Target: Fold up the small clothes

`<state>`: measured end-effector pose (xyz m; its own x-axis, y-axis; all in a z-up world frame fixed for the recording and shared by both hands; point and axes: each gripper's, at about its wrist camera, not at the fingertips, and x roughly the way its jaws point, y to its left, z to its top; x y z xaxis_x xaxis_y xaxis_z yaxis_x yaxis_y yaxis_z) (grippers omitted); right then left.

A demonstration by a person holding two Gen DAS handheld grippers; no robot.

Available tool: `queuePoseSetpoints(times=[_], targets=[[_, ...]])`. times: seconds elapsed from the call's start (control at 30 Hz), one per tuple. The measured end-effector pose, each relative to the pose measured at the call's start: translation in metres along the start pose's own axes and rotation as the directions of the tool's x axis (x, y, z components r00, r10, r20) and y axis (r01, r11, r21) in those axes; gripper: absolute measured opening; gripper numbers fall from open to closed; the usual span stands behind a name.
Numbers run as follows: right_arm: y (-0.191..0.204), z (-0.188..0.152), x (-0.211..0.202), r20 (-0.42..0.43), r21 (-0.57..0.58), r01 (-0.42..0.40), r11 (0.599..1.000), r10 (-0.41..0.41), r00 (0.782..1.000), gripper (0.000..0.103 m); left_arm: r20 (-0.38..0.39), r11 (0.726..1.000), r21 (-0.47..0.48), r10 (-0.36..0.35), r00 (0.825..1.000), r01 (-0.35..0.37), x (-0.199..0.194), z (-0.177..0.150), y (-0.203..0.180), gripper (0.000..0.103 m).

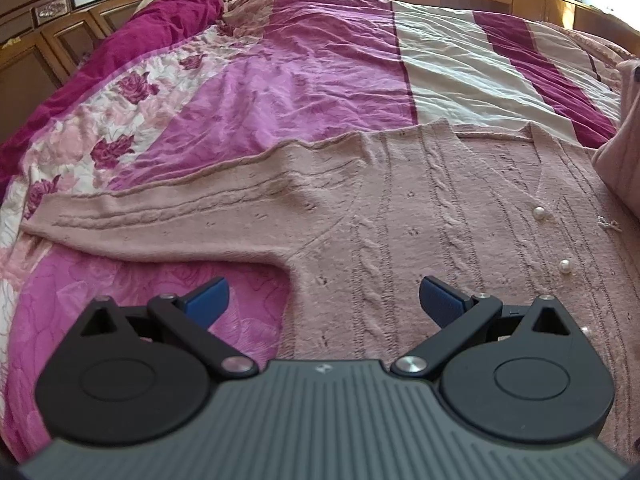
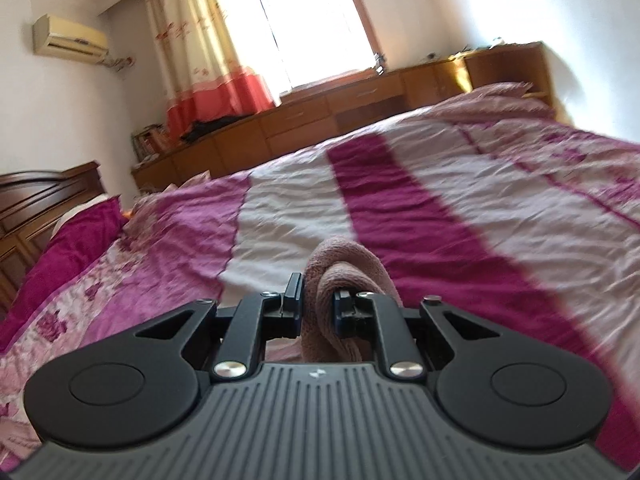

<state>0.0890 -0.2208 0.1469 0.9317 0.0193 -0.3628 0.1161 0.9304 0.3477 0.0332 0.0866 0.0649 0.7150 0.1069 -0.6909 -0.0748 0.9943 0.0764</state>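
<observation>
- Your left gripper (image 1: 324, 300) has its blue pads (image 1: 208, 300) spread wide with nothing between them, hovering over the cardigan's body right by the armpit seam.
- Your right gripper (image 2: 318, 304) is pinched in narrow on a bunched-up fold of pink knit (image 2: 344, 268), and that fold bulges up past the fingertips and hangs down behind them too. Looks like the same cardigan fabric, but the right wrist view is blurry so can't swear to it.
- The pink cable-knit cardigan (image 1: 400, 208) lies flat on the bed, front side up, near the bed's near edge as your left camera sees it.
- One sleeve (image 1: 160, 216) stretches straight out toward the bed's left edge, resting on the bedspread.
- Pearl buttons (image 1: 540, 213) run down the front placket, on the right part of the left wrist view.
- At the far right edge of that view a flap of pink knit (image 1: 620, 152) is lifted off the bed.
- Under it all is the pink, magenta and cream striped bedspread (image 1: 320, 80), a bit wrinkled, with a rose print toward the headboard (image 1: 60, 12) end.
- Past the far edge of the bed there's a row of wooden cabinets (image 2: 320, 120) under the window (image 2: 296, 20), with a curtain (image 2: 200, 48) and an air conditioner (image 2: 70, 38) on the wall.
</observation>
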Motion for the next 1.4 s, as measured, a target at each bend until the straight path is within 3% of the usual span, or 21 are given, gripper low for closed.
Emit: queuePoseSetpoints(times=[0.3, 0.73, 0.83, 0.9, 1.0, 1.27, 1.4], targets=[[0.049, -0.072, 0.042, -0.135, -0.058, -0.052, 0.997, 0.044, 0.99, 0.015, -0.022, 0.999, -0.046, 0.009, 1.0, -0.01, 0.01, -0.01, 0.022, 0.103], [0.049, -0.133, 0.078, -0.313, -0.019, -0.108, 0.994, 0.097, 0.945, 0.017, -0.038, 0.998, -0.056, 0.024, 0.999, -0.026, 0.021, -0.017, 0.031, 0.103], [0.048, -0.14, 0.081, -0.34, -0.002, -0.141, 0.99, 0.132, 0.931, 0.033, -0.041, 0.998, -0.054, 0.021, 0.999, -0.023, 0.021, -0.017, 0.029, 0.103], [0.049, -0.139, 0.08, -0.341, 0.005, -0.167, 0.986, 0.159, 0.926, 0.048, -0.039, 0.999, -0.049, 0.017, 0.999, -0.019, 0.021, -0.017, 0.027, 0.103], [0.05, -0.134, 0.073, -0.355, 0.022, -0.202, 0.979, 0.197, 0.914, 0.061, -0.034, 0.999, -0.036, 0.012, 0.999, -0.013, 0.02, -0.017, 0.023, 0.103], [0.029, -0.118, 0.034, -0.382, 0.025, -0.186, 0.982, 0.181, 0.906, 0.066, -0.008, 1.0, 0.0, -0.012, 1.0, 0.012, 0.012, -0.011, 0.006, 0.103], [0.005, -0.111, 0.011, -0.368, 0.027, -0.164, 0.986, 0.162, 0.915, 0.067, 0.011, 0.999, 0.023, -0.031, 0.999, 0.031, 0.007, -0.005, -0.008, 0.103]])
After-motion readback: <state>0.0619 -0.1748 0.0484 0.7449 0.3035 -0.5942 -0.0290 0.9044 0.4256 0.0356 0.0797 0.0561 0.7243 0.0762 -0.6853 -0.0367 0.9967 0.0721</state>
